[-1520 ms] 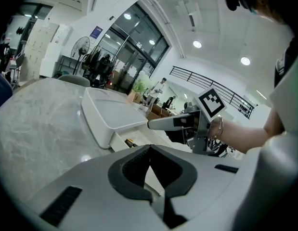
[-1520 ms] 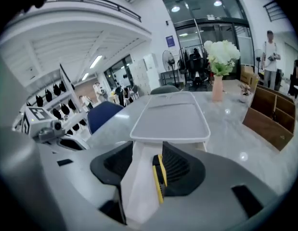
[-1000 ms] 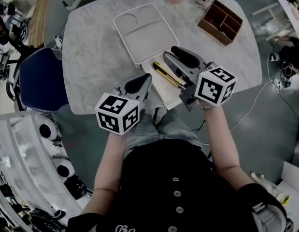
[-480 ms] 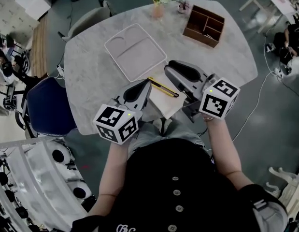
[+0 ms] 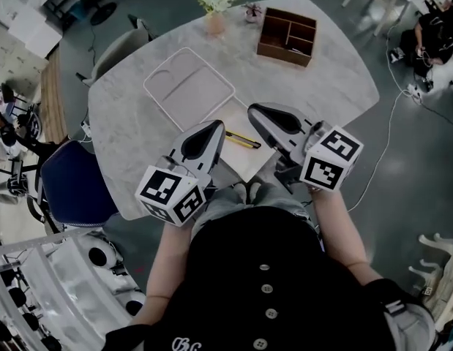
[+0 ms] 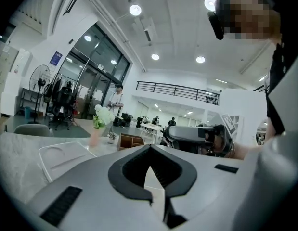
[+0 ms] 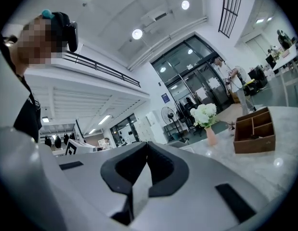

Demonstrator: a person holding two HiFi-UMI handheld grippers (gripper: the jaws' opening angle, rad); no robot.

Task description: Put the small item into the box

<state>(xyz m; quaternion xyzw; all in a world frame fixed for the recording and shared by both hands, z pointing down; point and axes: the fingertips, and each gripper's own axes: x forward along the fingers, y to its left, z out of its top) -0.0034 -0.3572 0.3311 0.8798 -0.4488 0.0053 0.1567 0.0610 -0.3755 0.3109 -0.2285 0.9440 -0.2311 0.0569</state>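
A yellow utility knife (image 5: pixel 243 139) lies on a white sheet (image 5: pixel 248 156) near the front edge of the marble table (image 5: pixel 336 86). The brown compartmented wooden box (image 5: pixel 286 36) stands at the far right of the table and shows in both gripper views (image 6: pixel 131 140) (image 7: pixel 254 131). My left gripper (image 5: pixel 217 124) hovers left of the knife, jaws shut and empty (image 6: pixel 149 147). My right gripper (image 5: pixel 252 110) hovers just right of the knife; its jaws have just been closing and now meet with nothing between them (image 7: pixel 148 143). Both grippers point roughly level, over the table.
A white divided tray (image 5: pixel 188 86) lies left of centre. A pink vase with white flowers (image 5: pixel 215 22) stands at the far edge, beside the box. A blue chair (image 5: pixel 72 181) is at the table's left, a grey chair (image 5: pixel 118 48) behind. Cables trail on the floor at right.
Both grippers have lifted away from the table, which now looks smaller and farther. The right gripper's jaws, spread a second ago, have come together empty. The knife has stayed on the sheet.
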